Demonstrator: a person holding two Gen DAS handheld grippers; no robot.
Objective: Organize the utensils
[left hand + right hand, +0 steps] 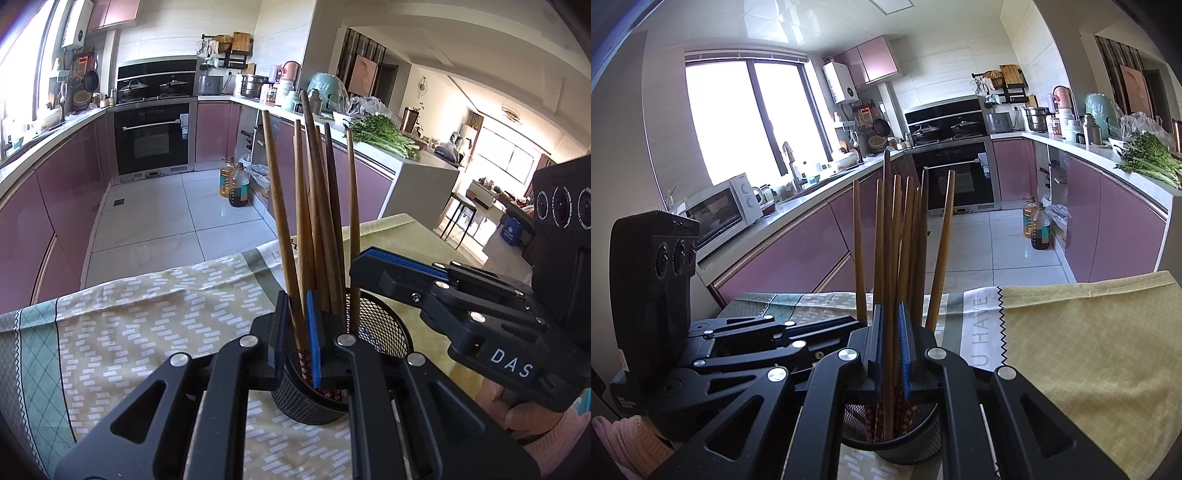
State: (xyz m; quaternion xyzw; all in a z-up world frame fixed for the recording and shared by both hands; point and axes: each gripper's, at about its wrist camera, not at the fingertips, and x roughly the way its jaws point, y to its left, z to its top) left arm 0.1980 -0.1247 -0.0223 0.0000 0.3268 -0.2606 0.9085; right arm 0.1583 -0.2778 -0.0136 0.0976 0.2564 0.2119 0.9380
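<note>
A black mesh cup [384,328] stands on the table and holds several brown wooden chopsticks [321,203] upright, fanned apart at the top. My left gripper [297,332] is over the cup's near rim, and one chopstick fills the narrow gap between its pads. In the right wrist view the same cup [923,443] sits under my right gripper [891,347], which is shut on a chopstick [888,258] in the bunch. The right gripper [360,264] reaches in from the right in the left wrist view. The left gripper [849,325] comes in from the left in the right wrist view.
A patterned tablecloth [147,332] and a yellow cloth [1089,350] cover the table, whose far edge drops to a tiled kitchen floor. Oil bottles [236,184] stand on the floor. Pink cabinets, an oven [153,140] and a counter with greens [384,136] lie beyond.
</note>
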